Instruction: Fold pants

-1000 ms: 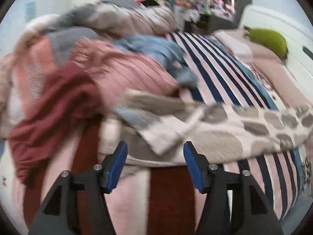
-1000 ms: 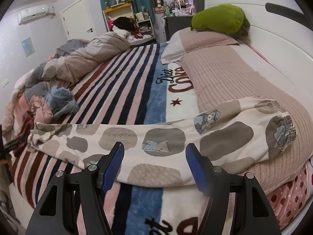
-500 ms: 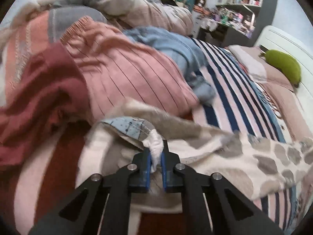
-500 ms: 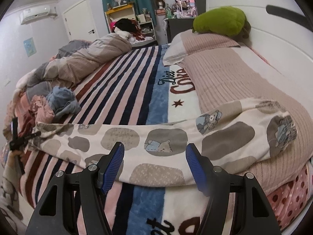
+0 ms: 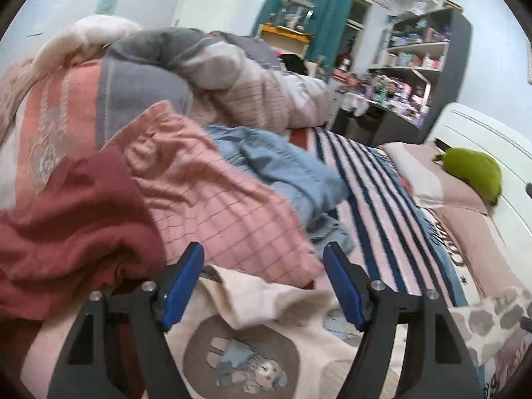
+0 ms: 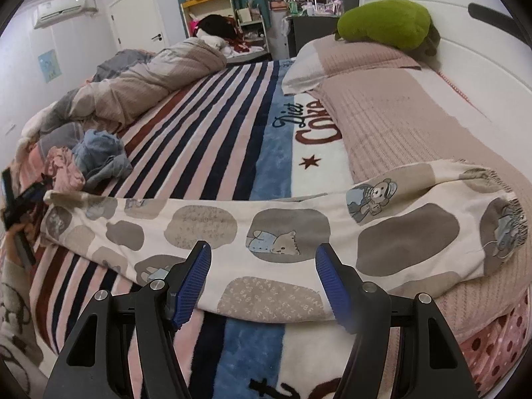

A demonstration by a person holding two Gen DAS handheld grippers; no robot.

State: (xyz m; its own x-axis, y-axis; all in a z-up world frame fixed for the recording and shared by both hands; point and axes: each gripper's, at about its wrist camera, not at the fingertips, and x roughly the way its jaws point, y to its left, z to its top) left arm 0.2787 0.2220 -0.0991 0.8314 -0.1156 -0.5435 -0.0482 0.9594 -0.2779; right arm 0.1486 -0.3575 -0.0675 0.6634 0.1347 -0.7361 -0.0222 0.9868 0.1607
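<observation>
The left gripper (image 5: 262, 286) is opening above the pants' (image 6: 266, 236) crumpled end with nothing pinched, while the right gripper (image 6: 262, 282) hangs spread over their middle

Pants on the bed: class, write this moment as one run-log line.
pants: spread flat across bed | left gripper: jaws opening, nothing pinched, over pants | right gripper: open, over pants | fold: not yet made

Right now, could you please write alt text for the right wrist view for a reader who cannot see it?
Cream pants with grey patches and bear prints lie stretched across a striped blanket on a bed, just beyond the open right gripper, whose blue-padded fingers hold nothing. A pile of clothes sits at the left, a green plush by the headboard.
</observation>
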